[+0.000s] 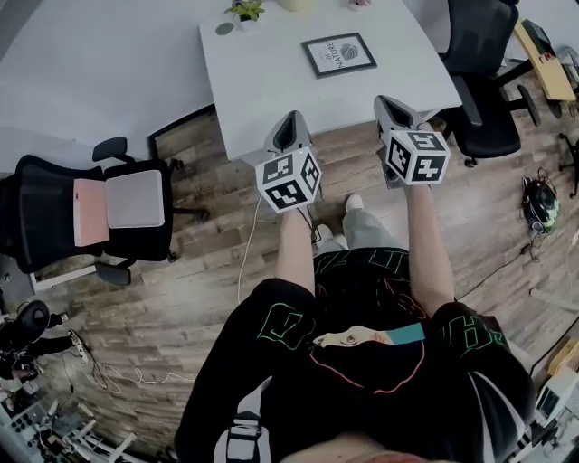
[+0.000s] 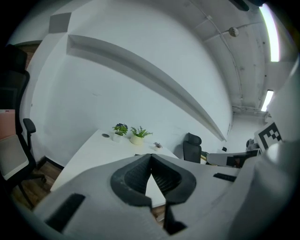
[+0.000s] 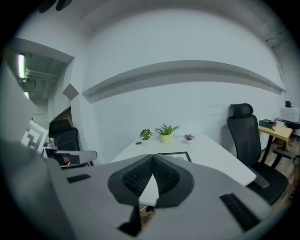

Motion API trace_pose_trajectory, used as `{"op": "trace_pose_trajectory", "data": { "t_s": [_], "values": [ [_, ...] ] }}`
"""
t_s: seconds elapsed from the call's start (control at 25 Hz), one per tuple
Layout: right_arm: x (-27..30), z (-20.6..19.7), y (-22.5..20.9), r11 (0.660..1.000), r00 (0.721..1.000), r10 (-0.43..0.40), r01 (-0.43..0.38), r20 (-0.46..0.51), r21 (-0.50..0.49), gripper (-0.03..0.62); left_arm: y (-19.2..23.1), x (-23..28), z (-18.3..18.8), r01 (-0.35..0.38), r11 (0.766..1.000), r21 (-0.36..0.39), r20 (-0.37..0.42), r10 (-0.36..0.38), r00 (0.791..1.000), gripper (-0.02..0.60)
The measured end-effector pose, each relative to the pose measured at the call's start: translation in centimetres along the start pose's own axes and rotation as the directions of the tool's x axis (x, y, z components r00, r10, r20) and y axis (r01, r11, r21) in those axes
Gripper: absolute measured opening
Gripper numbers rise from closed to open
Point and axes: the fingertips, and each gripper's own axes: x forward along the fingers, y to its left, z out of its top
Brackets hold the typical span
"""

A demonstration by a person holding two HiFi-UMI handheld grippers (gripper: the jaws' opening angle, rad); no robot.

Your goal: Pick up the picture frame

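Observation:
A black picture frame (image 1: 338, 54) with a white print lies flat on the white table (image 1: 271, 90), towards its far right part. In the right gripper view the picture frame (image 3: 176, 155) shows just beyond the jaw tips. My left gripper (image 1: 289, 132) hangs over the table's near edge, shut and empty. My right gripper (image 1: 392, 107) is beside it over the near right edge, also shut with nothing in it. Both point at the table, short of the frame. The left gripper (image 2: 151, 157) and right gripper (image 3: 153, 158) show closed pads in their own views.
Small potted plants (image 1: 244, 11) stand at the table's far edge. A black office chair (image 1: 479, 81) is at the table's right, and another chair (image 1: 99, 212) with a pink and grey pad stands on the wood floor at the left. A cable (image 1: 244, 262) runs across the floor.

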Motion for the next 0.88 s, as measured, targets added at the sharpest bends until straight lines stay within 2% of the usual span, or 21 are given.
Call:
{"op": "trace_pose_trajectory", "data": {
  "t_s": [0.08, 0.16, 0.28, 0.44, 0.6, 0.88],
  "values": [
    [1.0, 0.8, 0.2, 1.000, 1.000, 0.002, -0.002, -0.002, -0.026, 0.005, 1.6, 0.4, 1.1, -0.025, 1.000, -0.015, 0.019, 0.025, 1.000, 0.008],
    [2.1, 1.8, 0.1, 0.999, 1.000, -0.003, 0.004, 0.008, -0.039, 0.005, 2.6, 0.9, 2.5, -0.039, 0.999, 0.003, 0.033, 0.039, 0.999, 0.008],
    [3.4, 3.5, -0.3, 0.999, 1.000, -0.004, 0.005, 0.030, -0.045, 0.005, 2.7, 2.1, 3.9, -0.029, 0.999, 0.038, 0.047, 0.027, 0.999, 0.008],
    [5.6, 4.7, -0.6, 0.998, 0.999, 0.011, -0.009, 0.036, -0.060, 0.005, 2.6, 4.7, 4.8, -0.012, 0.999, 0.043, 0.048, 0.010, 0.999, 0.008],
    [7.7, 5.0, -2.9, 0.999, 1.000, 0.002, 0.000, 0.030, -0.049, 0.005, 2.3, 7.6, 4.7, -0.004, 0.999, 0.052, 0.033, 0.002, 0.999, 0.008],
    [12.3, 6.1, -7.4, 0.999, 1.000, 0.023, -0.023, 0.009, -0.035, 0.005, 2.0, 13.6, 5.4, -0.048, 0.997, 0.052, 0.040, 0.046, 0.998, 0.008]
  ]
}}
